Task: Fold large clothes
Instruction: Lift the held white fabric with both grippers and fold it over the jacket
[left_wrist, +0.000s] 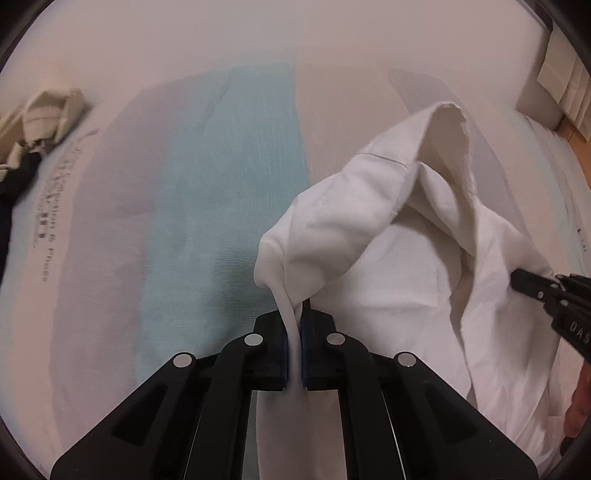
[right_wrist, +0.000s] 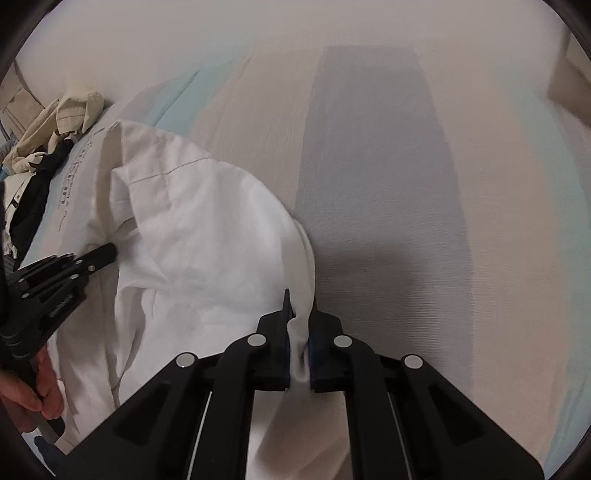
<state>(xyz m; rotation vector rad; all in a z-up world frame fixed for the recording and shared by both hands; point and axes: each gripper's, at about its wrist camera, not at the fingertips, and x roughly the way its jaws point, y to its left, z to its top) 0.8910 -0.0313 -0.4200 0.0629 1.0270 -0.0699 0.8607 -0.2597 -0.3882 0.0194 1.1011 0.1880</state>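
Pinched between the left gripper jaws is a fold of the white shirt, which bunches up ahead and right of them. Right gripper jaws clamp its opposite edge over the striped bedsheet.

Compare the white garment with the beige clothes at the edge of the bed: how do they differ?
The white garment is pinched by the left gripper and the right gripper; nothing holds the beige clothes. The white garment lies near the grippers, over the striped sheet; the beige clothes lie far off at its edge, in a heap with dark items. The white garment looks larger in both views. Both are crumpled and unfolded.
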